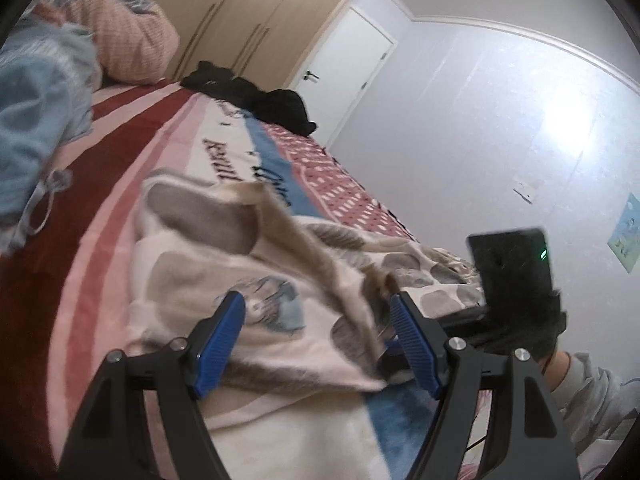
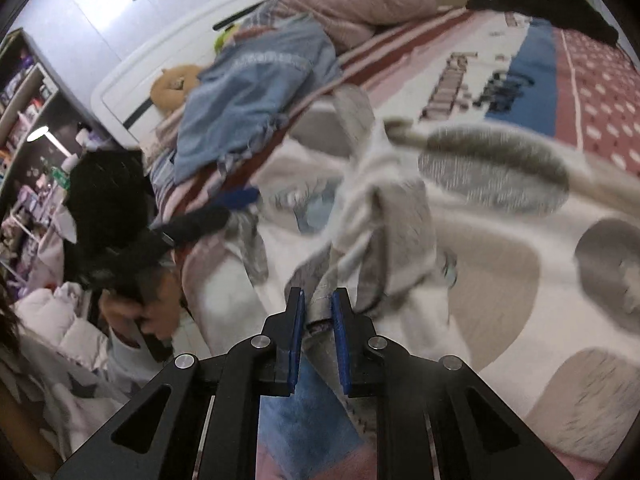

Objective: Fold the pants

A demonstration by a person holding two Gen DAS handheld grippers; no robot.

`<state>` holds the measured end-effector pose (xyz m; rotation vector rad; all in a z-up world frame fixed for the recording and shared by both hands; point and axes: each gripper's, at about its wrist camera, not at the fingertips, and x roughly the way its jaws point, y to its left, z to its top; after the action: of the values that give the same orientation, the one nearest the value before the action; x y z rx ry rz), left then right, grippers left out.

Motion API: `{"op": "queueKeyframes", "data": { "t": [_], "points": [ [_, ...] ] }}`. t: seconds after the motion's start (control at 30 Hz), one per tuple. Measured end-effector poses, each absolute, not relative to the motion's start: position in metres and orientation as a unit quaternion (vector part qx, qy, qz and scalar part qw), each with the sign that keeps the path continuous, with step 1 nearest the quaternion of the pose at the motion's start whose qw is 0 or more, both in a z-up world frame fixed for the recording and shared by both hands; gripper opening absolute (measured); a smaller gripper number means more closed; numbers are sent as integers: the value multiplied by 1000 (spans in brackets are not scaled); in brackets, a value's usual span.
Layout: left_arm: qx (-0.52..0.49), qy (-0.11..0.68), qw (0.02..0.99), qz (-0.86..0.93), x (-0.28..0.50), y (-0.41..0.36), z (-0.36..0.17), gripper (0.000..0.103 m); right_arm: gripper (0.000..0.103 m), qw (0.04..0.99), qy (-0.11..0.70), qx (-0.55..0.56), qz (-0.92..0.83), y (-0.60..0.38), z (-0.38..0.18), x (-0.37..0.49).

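Observation:
The pants point(image 1: 192, 280) are cream fleece with grey-brown ovals and a cartoon print, and they lie crumpled on the bed. My left gripper point(image 1: 316, 300) stands open low over them. Its blue pads are wide apart, with loose fabric lying between them untouched. My right gripper point(image 2: 318, 294) is shut on a bunched fold of the pants point(image 2: 480, 240), and the cloth rises from its blue pads in a blurred ridge. In the left wrist view, the right gripper's black housing point(image 1: 512, 276) sits just right of the pants, held by a gloved hand with a pale sleeve.
The bedspread point(image 1: 100, 200) has red, pink and blue stripes. A blue denim garment point(image 2: 248, 92) and a pink pillow point(image 1: 128, 40) lie toward the headboard, and a black clothing pile point(image 1: 260, 96) lies at the far edge. A wardrobe, a white door point(image 1: 352, 60) and cluttered shelves point(image 2: 24, 92) surround the bed.

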<state>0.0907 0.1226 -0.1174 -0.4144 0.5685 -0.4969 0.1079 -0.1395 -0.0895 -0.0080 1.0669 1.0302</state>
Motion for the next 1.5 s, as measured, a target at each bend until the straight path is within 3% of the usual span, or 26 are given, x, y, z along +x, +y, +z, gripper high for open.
{"op": "queueKeyframes", "data": {
  "t": [0.2, 0.33, 0.43, 0.53, 0.6, 0.67, 0.7, 0.9, 0.93, 1.0, 1.03, 1.13, 1.37, 1.5],
  "points": [
    [-171, 302, 901, -262, 111, 93, -126, 70, 11, 741, 488, 5, 461, -143, -95, 101],
    [-135, 323, 905, -244, 118, 70, -137, 53, 12, 754, 479, -1, 449, -151, -81, 98],
    [-120, 325, 908, -235, 116, 63, -142, 53, 14, 762, 469, -5, 447, -160, -66, 96],
    [-126, 326, 907, -237, 115, 65, -142, 52, 29, 781, 452, 14, 431, -174, -51, 102],
    [-134, 326, 905, -239, 116, 68, -143, 52, 33, 797, 447, 19, 406, -180, -45, 110],
    [-140, 325, 904, -240, 117, 69, -142, 53, 53, 809, 447, 15, 380, -181, -45, 120],
    [-141, 325, 904, -241, 117, 69, -142, 53, 56, 812, 448, 16, 374, -178, -47, 124],
    [-149, 324, 903, -239, 118, 77, -141, 52, 56, 806, 476, 13, 350, -158, -69, 140],
    [-150, 325, 903, -239, 118, 78, -141, 52, 53, 806, 479, 12, 348, -153, -73, 143],
    [-151, 325, 902, -239, 119, 78, -141, 52, 36, 805, 485, 7, 340, -149, -79, 146],
    [-150, 325, 903, -239, 119, 77, -141, 52, 17, 806, 487, 8, 335, -149, -80, 148],
    [-155, 321, 902, -241, 118, 79, -141, 52, 6, 823, 469, 26, 319, -157, -73, 150],
    [-172, 311, 905, -233, 119, 94, -135, 53, 1, 853, 434, 61, 284, -186, -51, 166],
    [-173, 312, 905, -231, 120, 98, -135, 53, 4, 824, 468, 94, 306, -192, -55, 179]
  ]
}}
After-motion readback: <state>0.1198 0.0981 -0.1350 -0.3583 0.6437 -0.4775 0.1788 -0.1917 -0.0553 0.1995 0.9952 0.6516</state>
